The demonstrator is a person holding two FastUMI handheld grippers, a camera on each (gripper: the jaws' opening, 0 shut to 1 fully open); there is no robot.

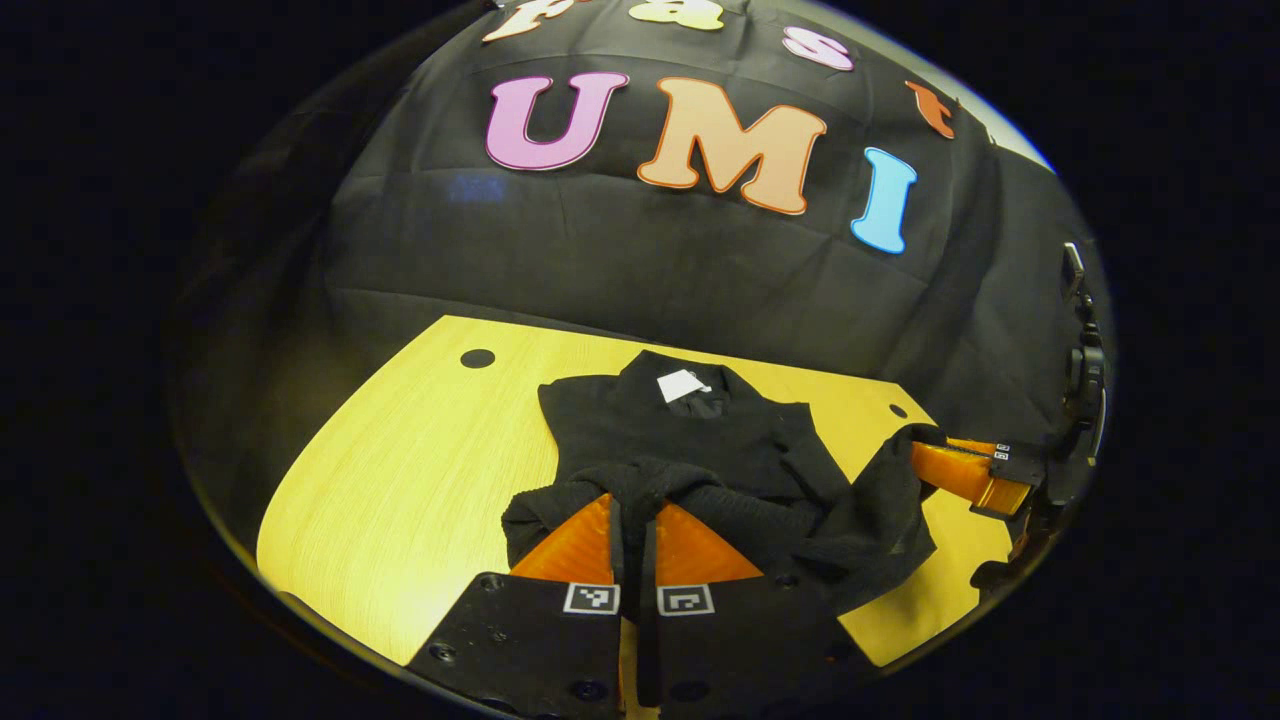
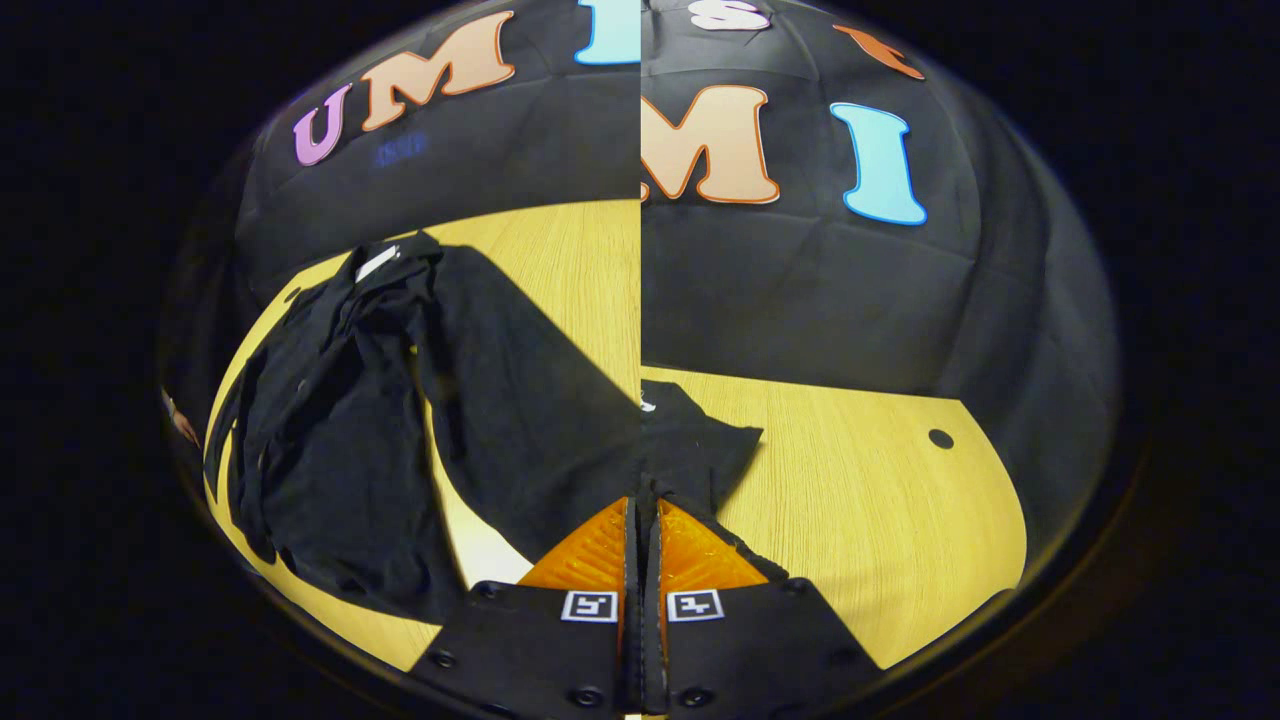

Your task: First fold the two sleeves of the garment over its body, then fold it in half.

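Left hand-held gripper (image 1: 636, 515): lower centre of the left gripper view, fingers drawn together and clamped on a bunched edge of the black garment (image 1: 700, 450), which drapes over the fingertips.

Right hand-held gripper (image 2: 640, 520): lower centre of the right gripper view, fingers pressed together on a thin dark edge of the same cloth. In the left gripper view we see it at the right edge of the frame, its fingers disappearing into a lifted flap of fabric.

Garment: lies at the middle of the table (image 1: 400, 470), collar and white tag (image 1: 681, 385) toward the upper part of the frame, near hem raised by both grippers. In the right gripper view the body spreads across the left half of the frame, rumpled.

Table: pale wood, with a small dark hole (image 1: 477, 358) at the upper left of its surface.

Step in hand, as we judge it: the sleeves appear already laid over the body, and the fold in half is under way, both grippers holding the near edge.

Next move, as we judge it: carry both corners level toward the collar, keep the hem taut between them, lay it down square, then part the fingers.
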